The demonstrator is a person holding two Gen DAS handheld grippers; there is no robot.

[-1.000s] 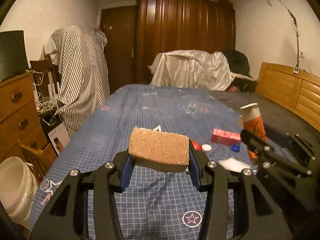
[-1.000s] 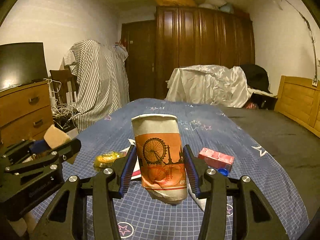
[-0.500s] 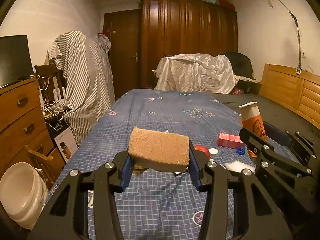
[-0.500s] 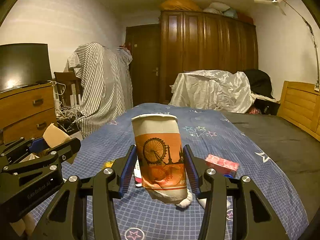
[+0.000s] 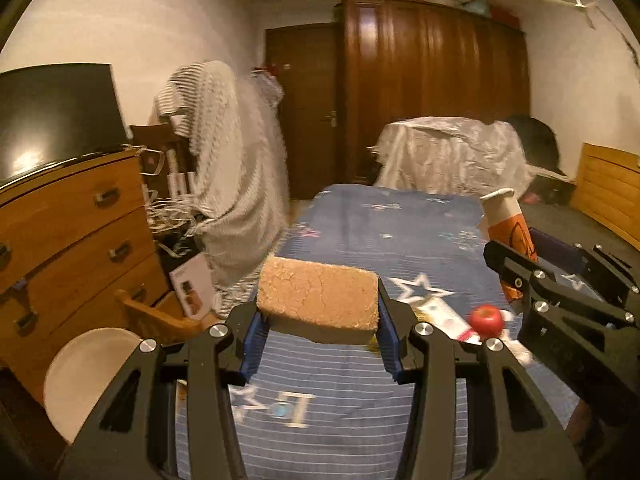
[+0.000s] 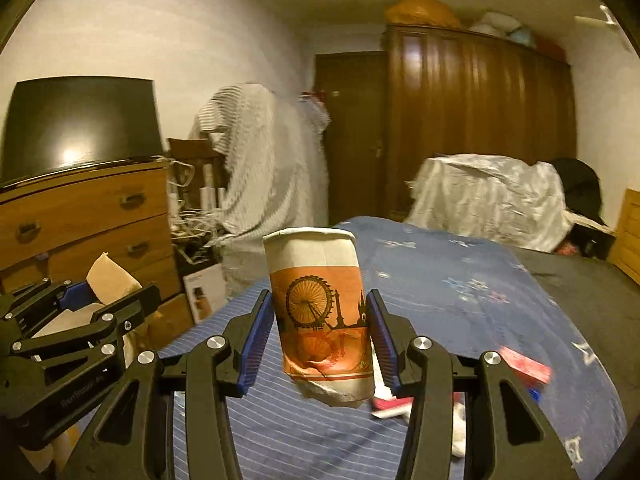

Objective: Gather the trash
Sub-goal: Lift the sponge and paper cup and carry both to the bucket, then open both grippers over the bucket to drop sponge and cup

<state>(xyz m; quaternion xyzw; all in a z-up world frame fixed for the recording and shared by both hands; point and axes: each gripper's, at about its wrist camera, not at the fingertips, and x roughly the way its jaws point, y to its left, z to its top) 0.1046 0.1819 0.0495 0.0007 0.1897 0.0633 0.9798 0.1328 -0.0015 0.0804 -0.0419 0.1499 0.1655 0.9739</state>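
While both grippers are loaded and held above the bed (image 5: 360, 392), the collection stands part done. Left gripper (image 5: 318, 320): closed on a tan sponge (image 5: 318, 298), carried clear of the cover. Right gripper (image 6: 322, 340): clamped on a crumpled paper cup (image 6: 322, 312), upright, likewise aloft. Neither item deposited yet; a white bucket (image 5: 86, 376) beside the bed, lower left, is the likely bin. Remaining on the cover: red cap (image 5: 486, 318), pink box (image 6: 524, 366), white scraps (image 6: 460, 432).
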